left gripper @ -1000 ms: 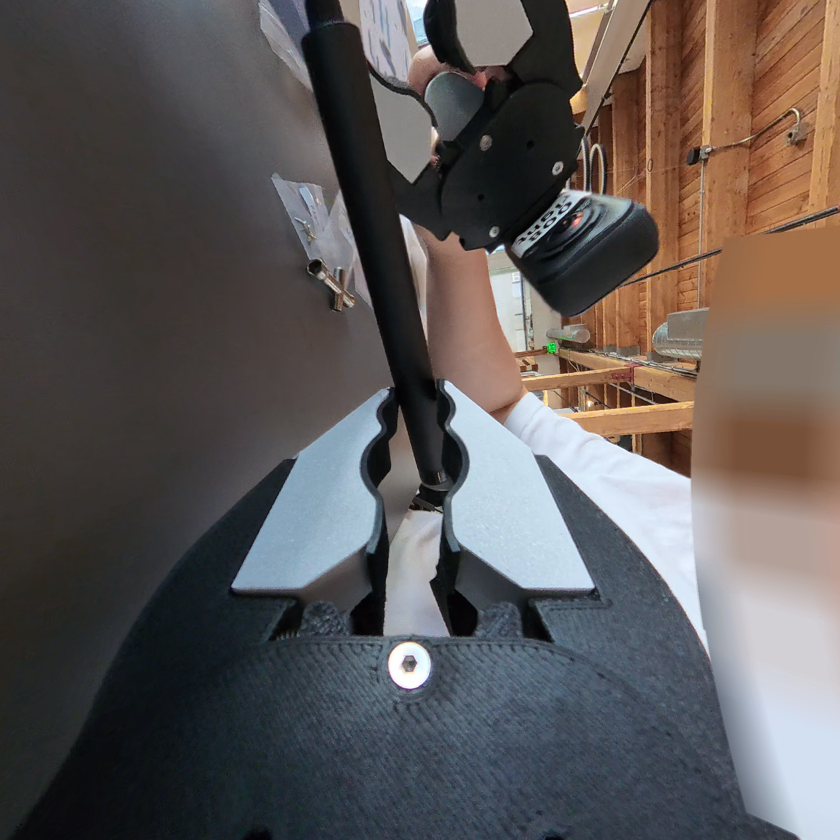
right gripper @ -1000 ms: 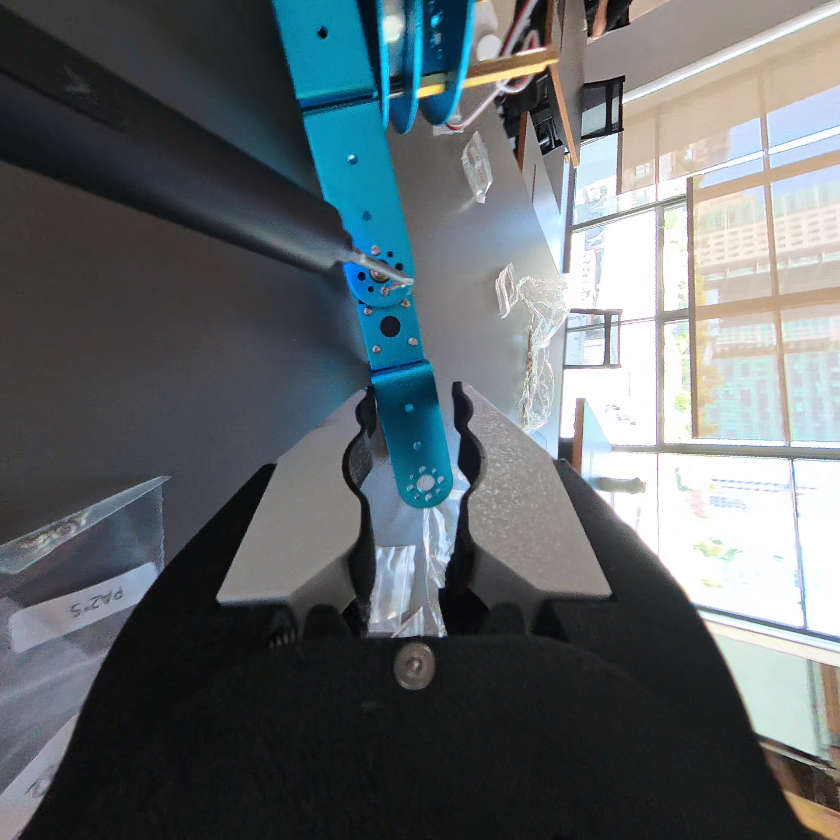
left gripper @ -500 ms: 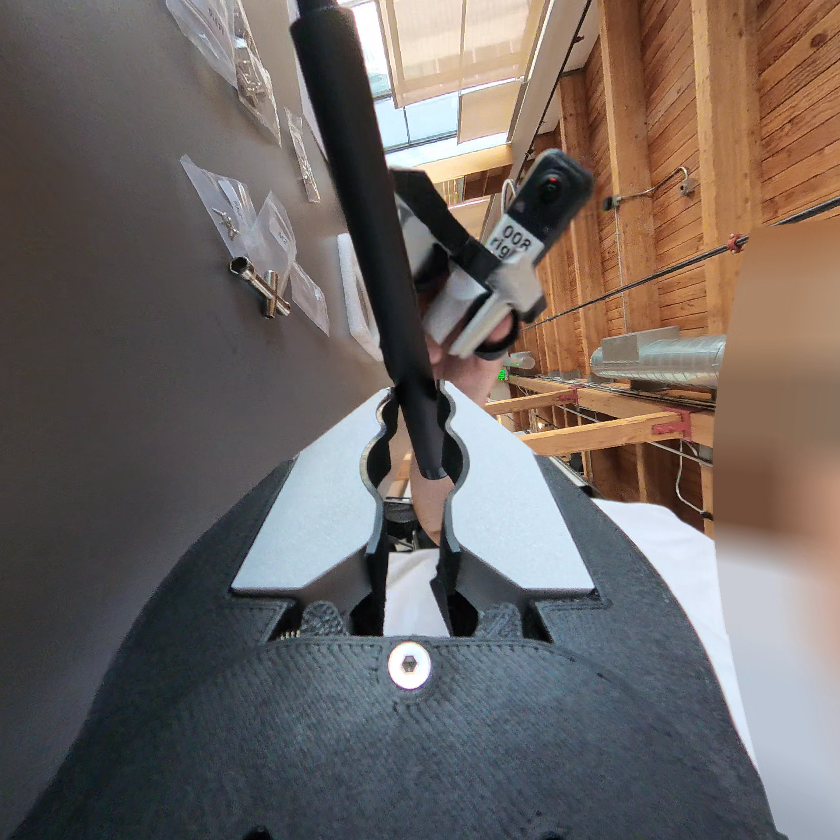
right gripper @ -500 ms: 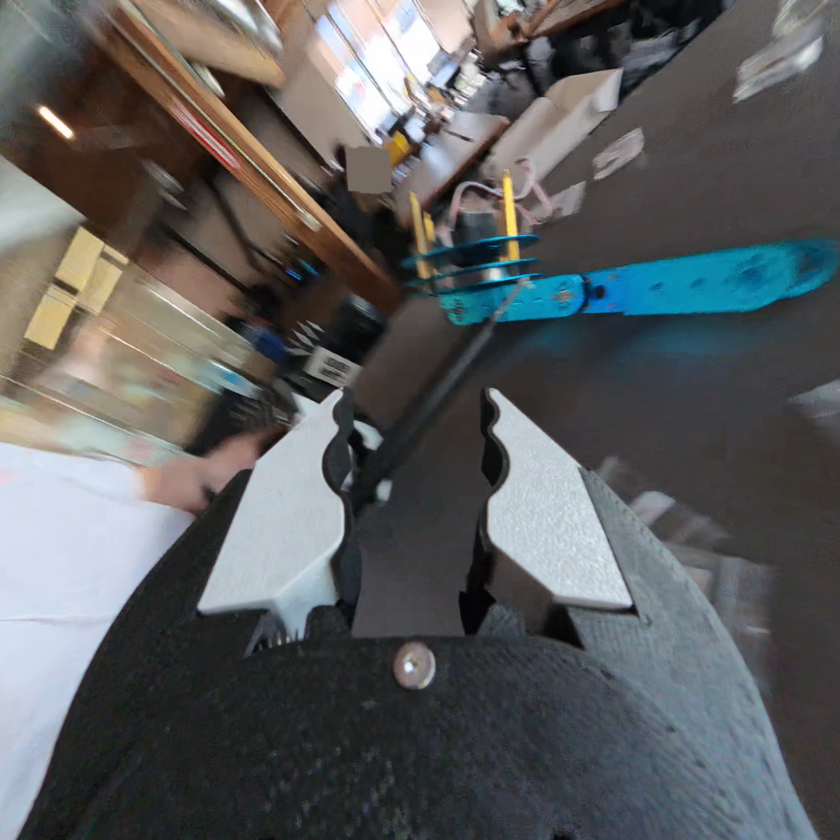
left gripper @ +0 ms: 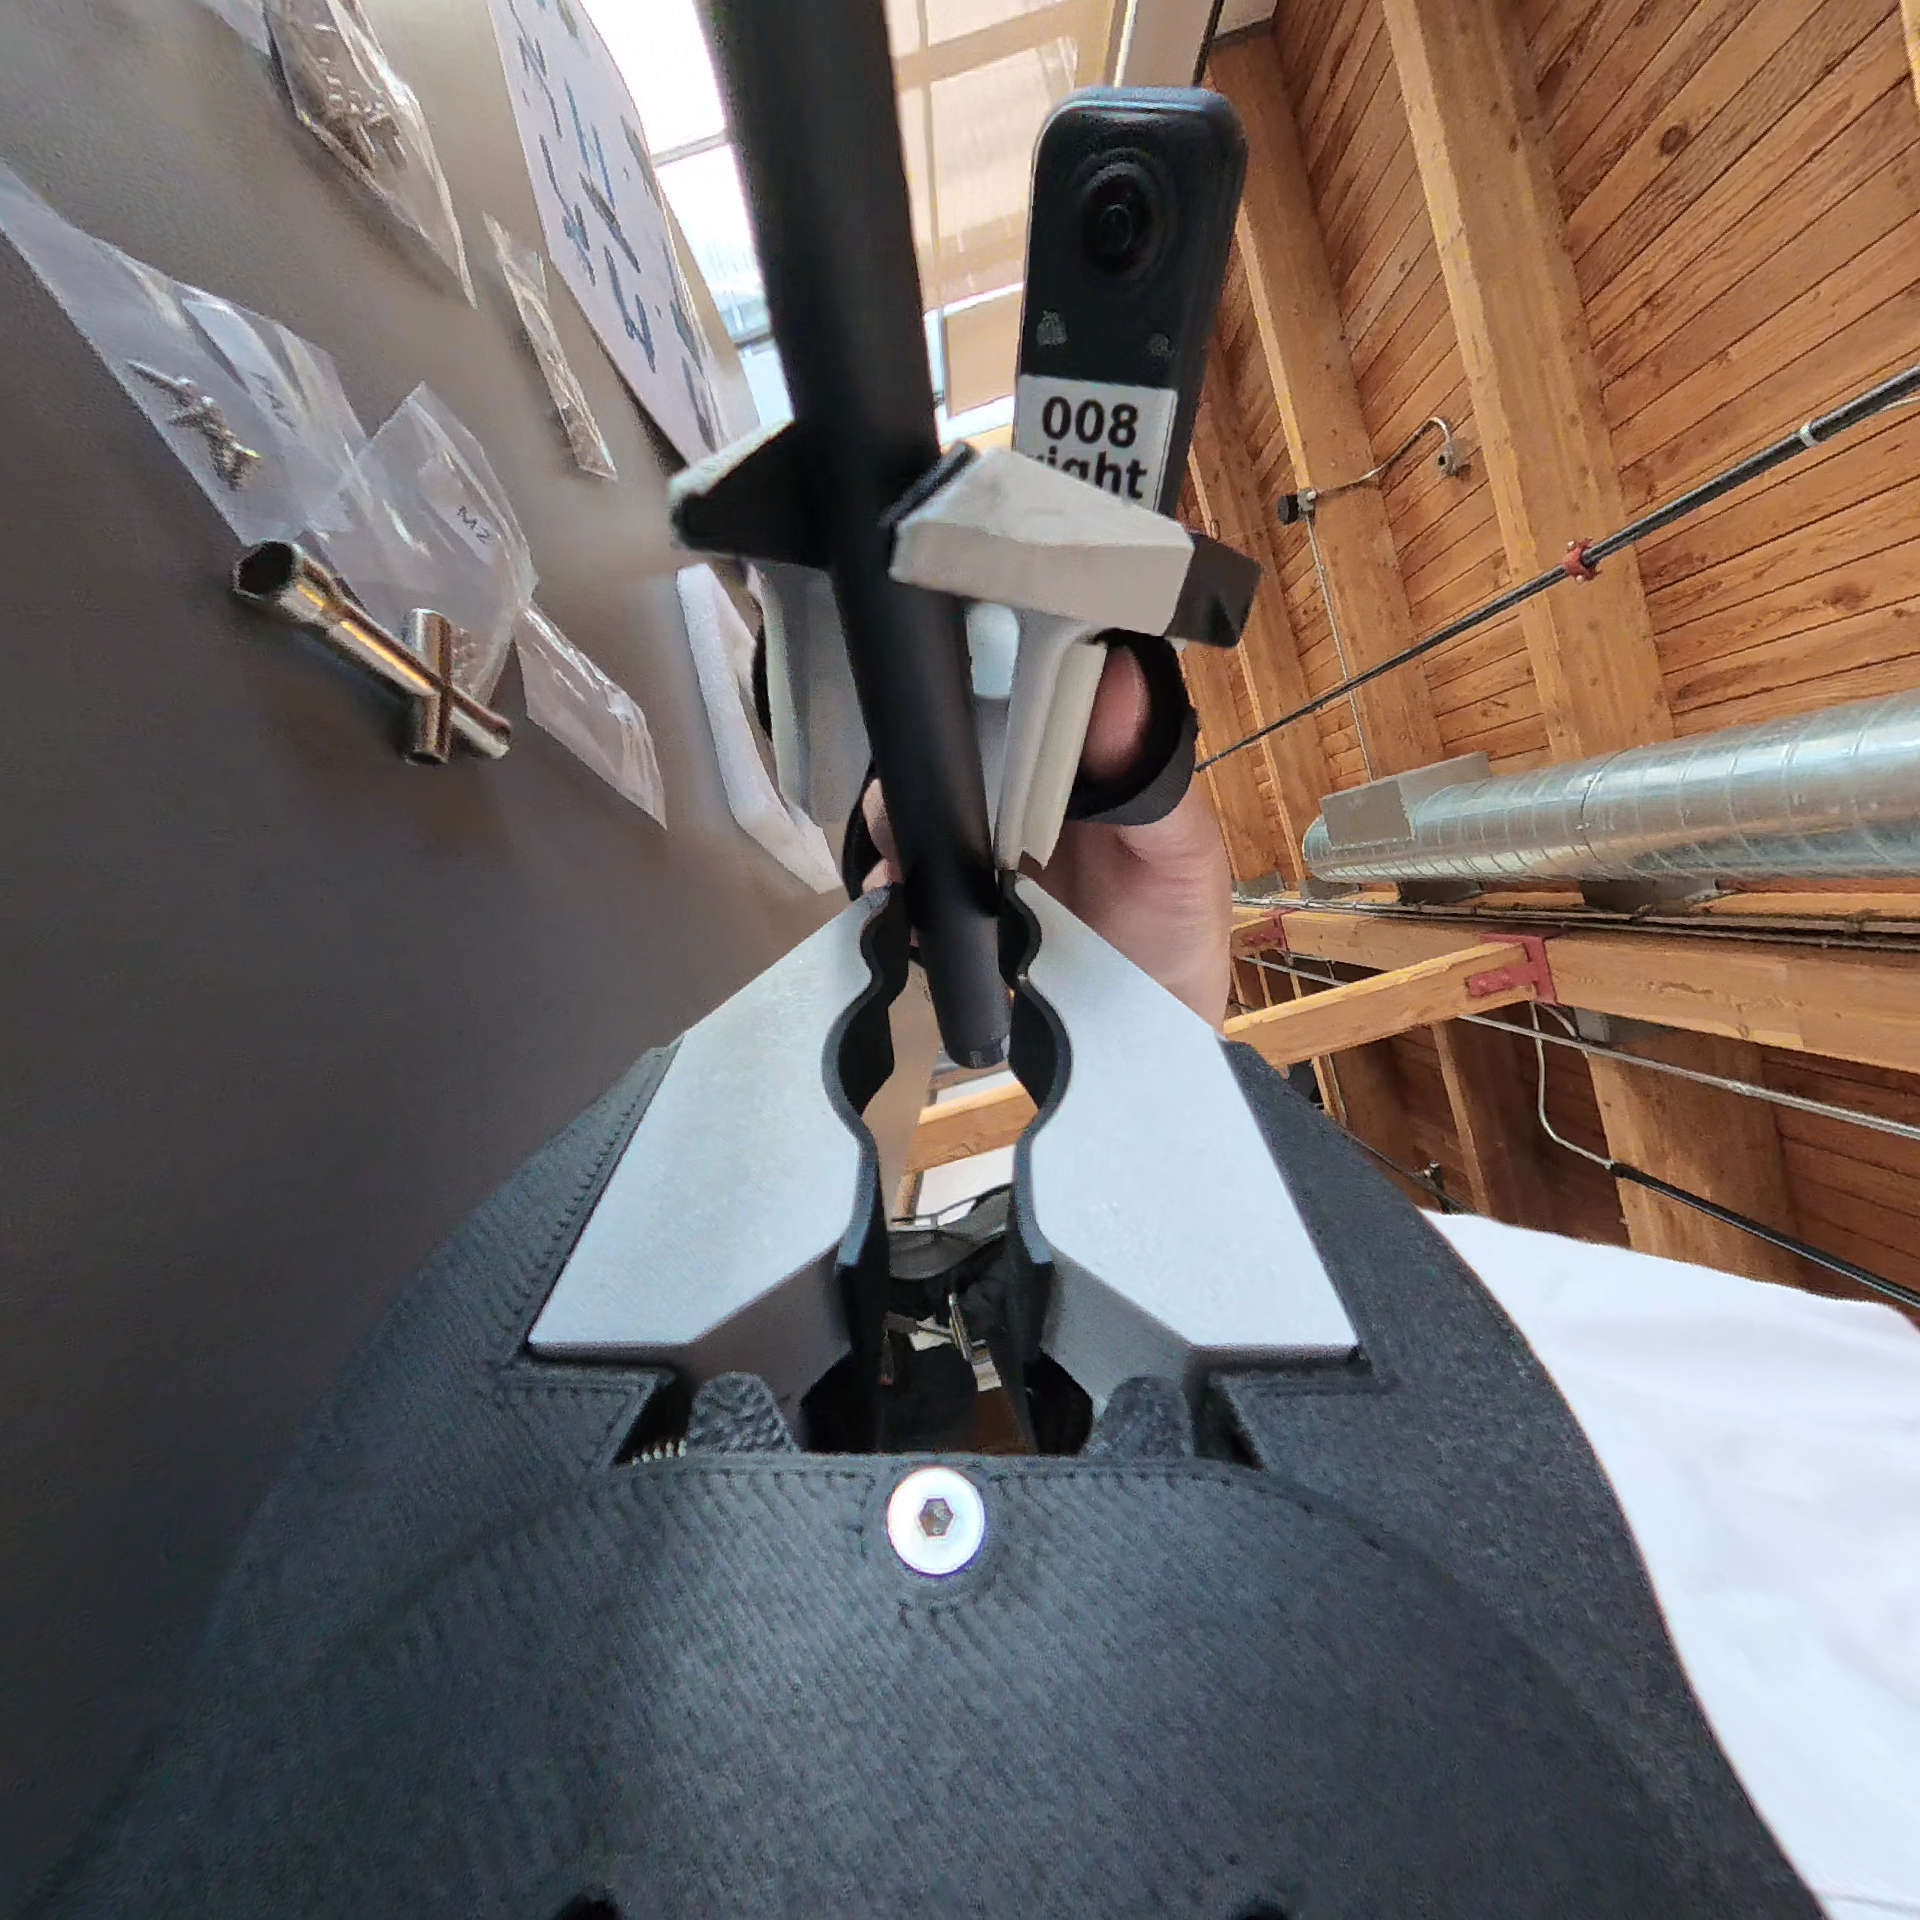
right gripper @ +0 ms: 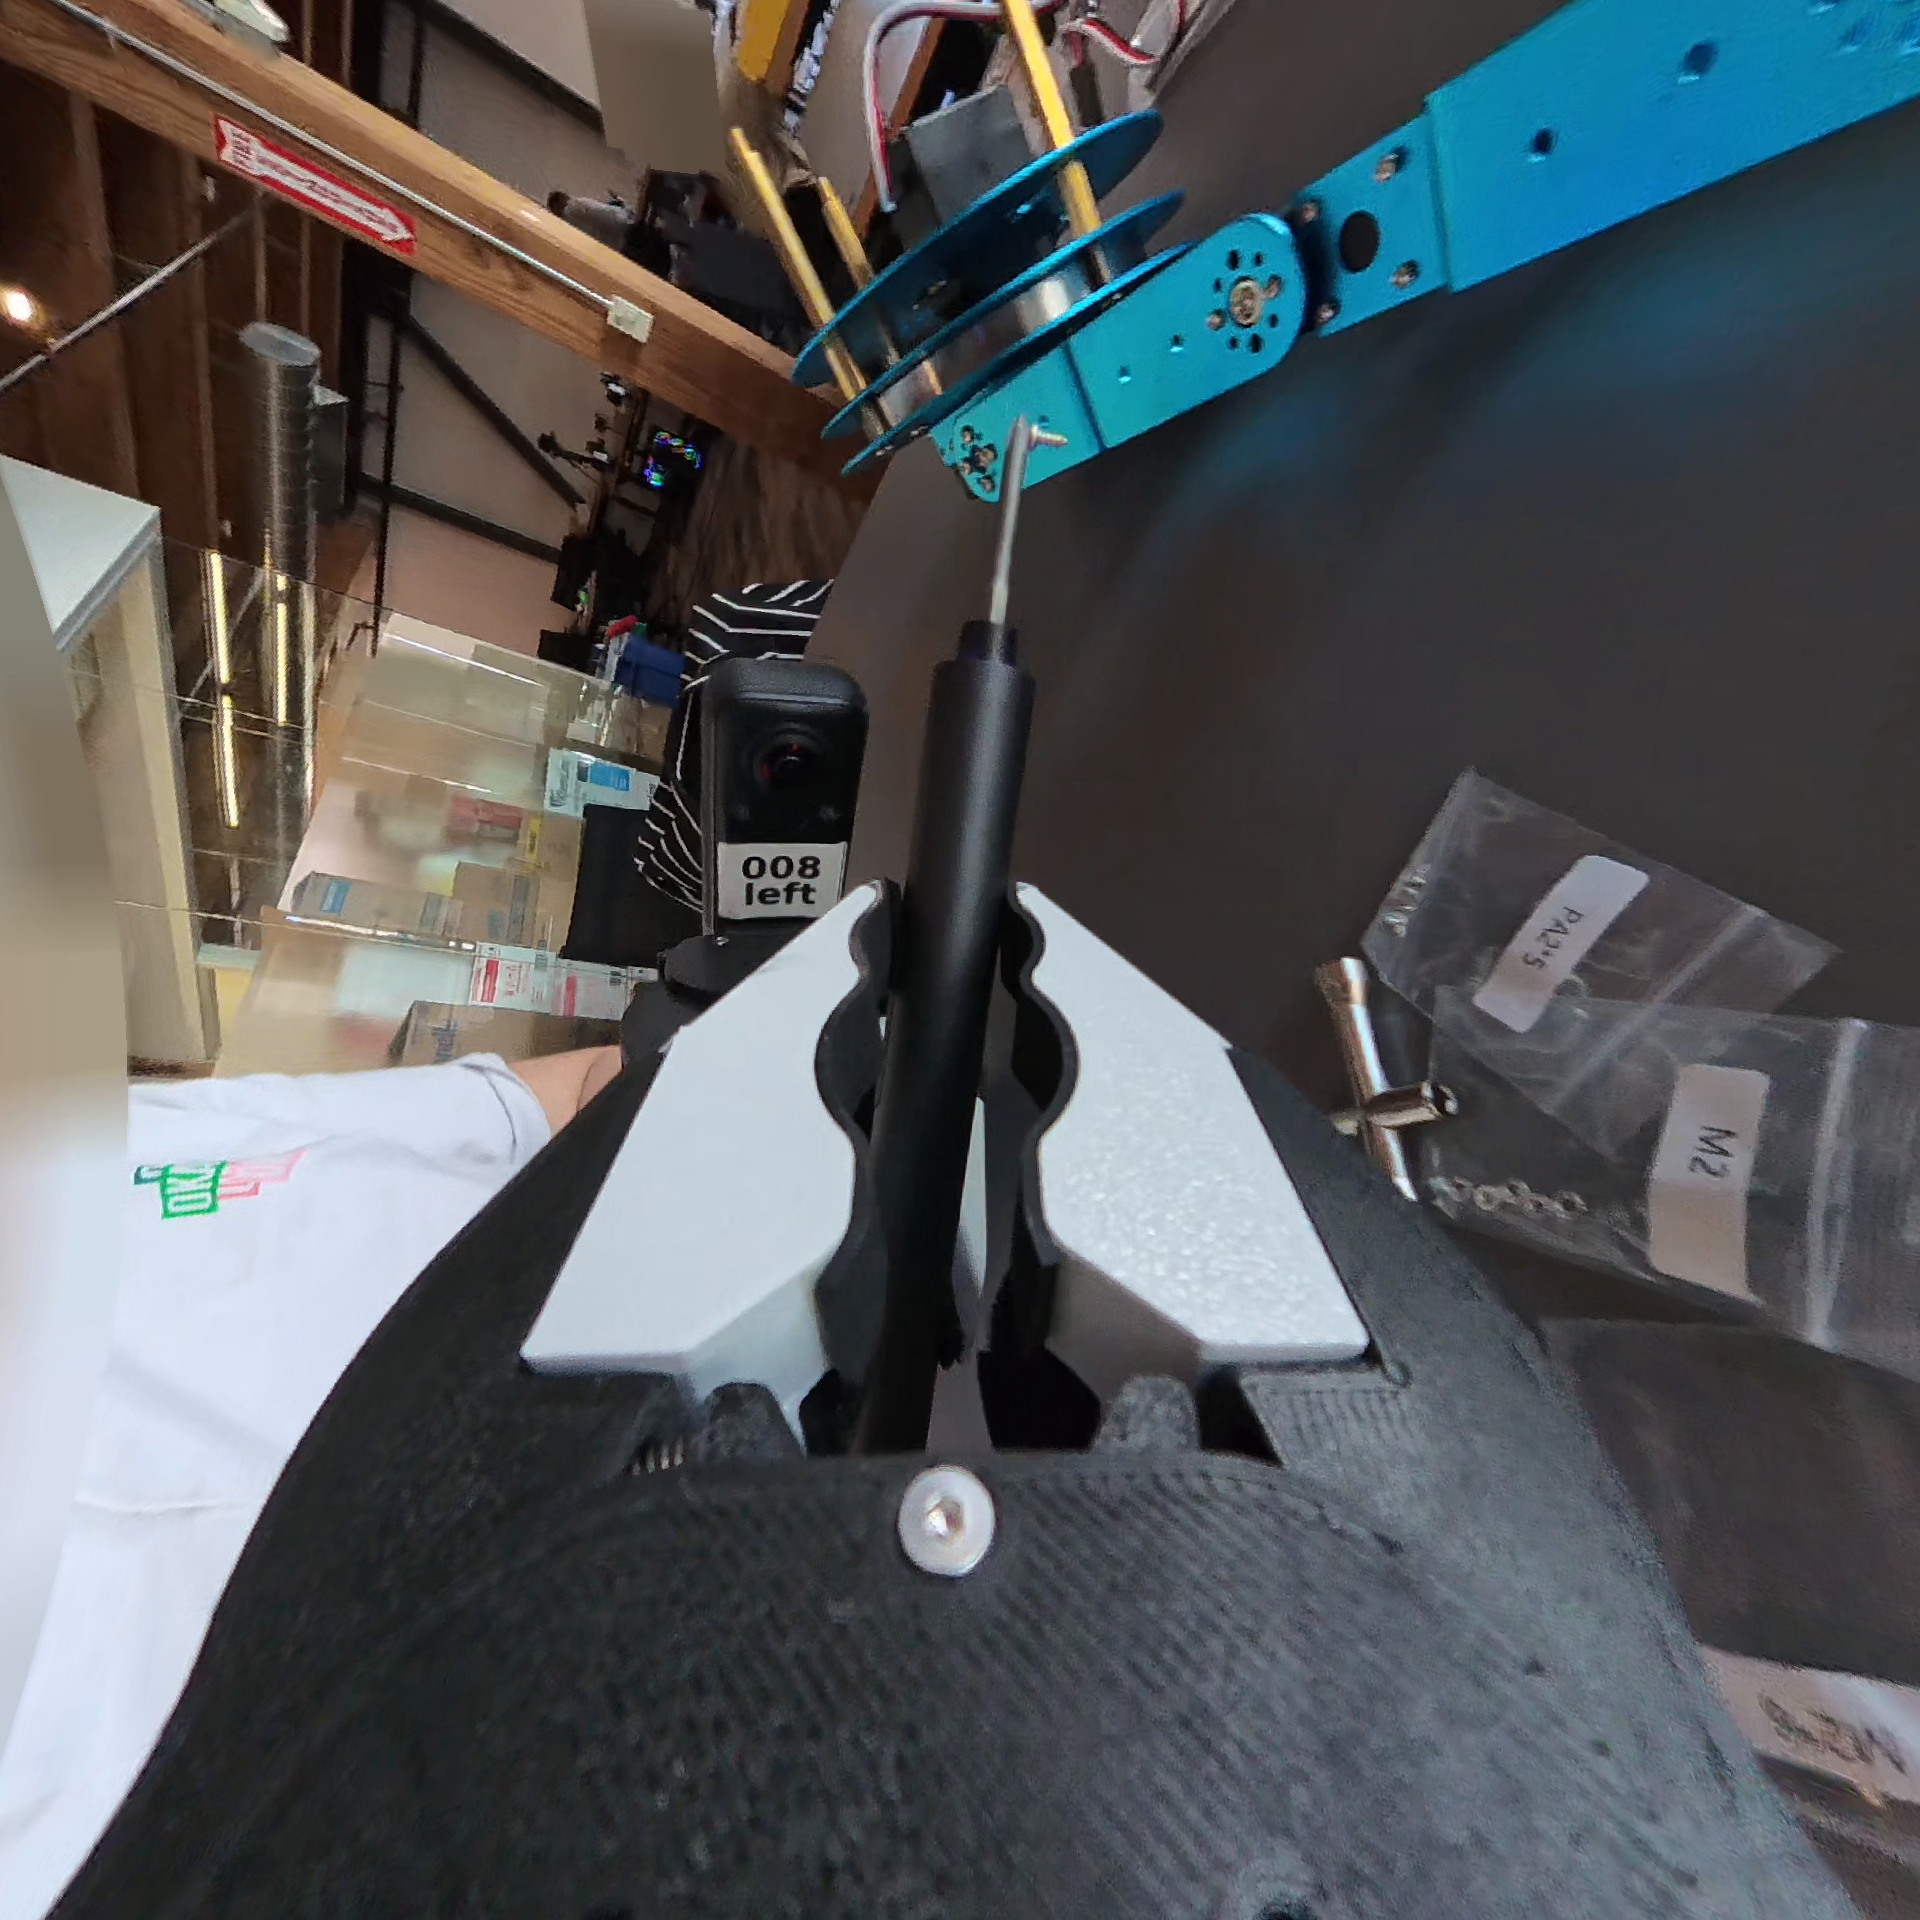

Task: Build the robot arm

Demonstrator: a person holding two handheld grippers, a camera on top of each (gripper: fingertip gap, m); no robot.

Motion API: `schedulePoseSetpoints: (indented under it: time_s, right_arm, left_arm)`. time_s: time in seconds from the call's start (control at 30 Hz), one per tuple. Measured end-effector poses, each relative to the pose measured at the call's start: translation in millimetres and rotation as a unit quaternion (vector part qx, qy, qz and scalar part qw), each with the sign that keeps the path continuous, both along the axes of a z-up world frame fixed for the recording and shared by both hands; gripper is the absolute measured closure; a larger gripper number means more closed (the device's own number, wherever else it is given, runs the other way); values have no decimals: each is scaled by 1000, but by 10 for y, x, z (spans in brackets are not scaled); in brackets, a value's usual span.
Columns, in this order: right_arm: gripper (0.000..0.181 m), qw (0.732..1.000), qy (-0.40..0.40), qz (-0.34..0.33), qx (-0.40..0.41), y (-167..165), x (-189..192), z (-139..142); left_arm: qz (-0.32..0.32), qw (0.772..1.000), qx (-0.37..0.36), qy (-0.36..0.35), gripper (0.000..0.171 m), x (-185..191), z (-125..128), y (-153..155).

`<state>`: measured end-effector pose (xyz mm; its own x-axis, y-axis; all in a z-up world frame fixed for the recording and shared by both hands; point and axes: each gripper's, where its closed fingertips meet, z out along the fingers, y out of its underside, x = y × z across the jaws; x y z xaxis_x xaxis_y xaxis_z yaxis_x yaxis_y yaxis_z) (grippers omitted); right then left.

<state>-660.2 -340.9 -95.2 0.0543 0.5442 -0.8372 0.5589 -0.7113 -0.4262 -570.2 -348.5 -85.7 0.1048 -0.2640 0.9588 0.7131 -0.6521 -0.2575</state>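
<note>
**Left wrist view.** The left tongs (left gripper: 954, 906) are closed on the butt end of the black screwdriver (left gripper: 894, 582). Both fingertips press the handle, which runs up and out of the top of the frame. Higher on the same handle, the right tongs (left gripper: 878, 530) straddle it with a finger against each side. A hand (left gripper: 1138, 831) holds the right tongs from behind. The grey counter (left gripper: 208, 987) fills the left of the view. A cross-shaped socket wrench (left gripper: 379, 649) and clear parts bags (left gripper: 270, 416) lie on it, well apart from both tongs.

**Right wrist view.** The right tongs (right gripper: 951, 906) clamp the screwdriver (right gripper: 961, 831) along its handle. The thin metal shaft (right gripper: 1006, 520) points forward. Its tip reaches the end of the blue metal arm assembly (right gripper: 1132, 353), at or just beside a small screw (right gripper: 1049, 437). Whether the tip is seated in the screw cannot be determined. The left tongs are largely hidden behind the right fingers. The cross-shaped socket wrench (right gripper: 1382, 1081) and parts bags (right gripper: 1569, 935) lie to the right on the counter (right gripper: 1455, 623).
</note>
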Motion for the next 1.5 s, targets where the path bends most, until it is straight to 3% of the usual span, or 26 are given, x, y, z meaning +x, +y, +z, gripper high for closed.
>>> schedulePoseSetpoints:
  time_s: [0.07, 0.17, 0.27, 0.37, 0.43, 0.57, 0.63, 0.77, 0.87, 1.0, 1.17, 1.5]
  right_arm:
    - [163, 1000, 5, 0, -6, 57, 60, 18]
    - [164, 997, -5, 72, -7, -22, 231, 1]
    - [165, 990, 7, 138, 19, -78, 412, 76]
    - [165, 981, 18, 174, 81, -26, 573, 135]
    - [165, 966, 9, 191, 173, 62, 679, 67]
    - [165, 914, 3, 209, 346, 171, 840, -21]
    - [164, 872, -3, 227, 434, 208, 913, -58]
    - [164, 781, -27, 272, 562, 244, 1028, -93]
    - [164, 745, -44, 297, 596, 267, 1083, -111]
    - [164, 735, -48, 309, 602, 302, 1110, -106]
    - [164, 734, -54, 313, 601, 336, 1153, -141]
    - [164, 735, -59, 321, 595, 320, 1238, -187]
  left_arm:
    - [16, 1000, 5, 6, 156, 52, -20, 65]
    - [12, 999, 14, 32, 156, 234, -69, 141]
    - [10, 999, 34, 30, 136, 348, -19, 117]
    - [42, 997, 61, 25, 131, 223, 32, -22]
    - [79, 994, 80, 17, 129, -6, 115, -121]
    - [152, 984, 89, 14, 133, -543, 194, -236]
    - [170, 982, 78, -17, 135, -693, 201, -250]
    - [156, 985, 72, -20, 140, -598, 230, -154]
    - [119, 991, 65, 5, 143, -453, 229, -19]
    - [78, 996, 47, 22, 148, -351, 199, 79]
    - [70, 996, 45, 37, 152, -296, 177, 120]
    - [45, 997, 60, 18, 148, -147, 300, 141]
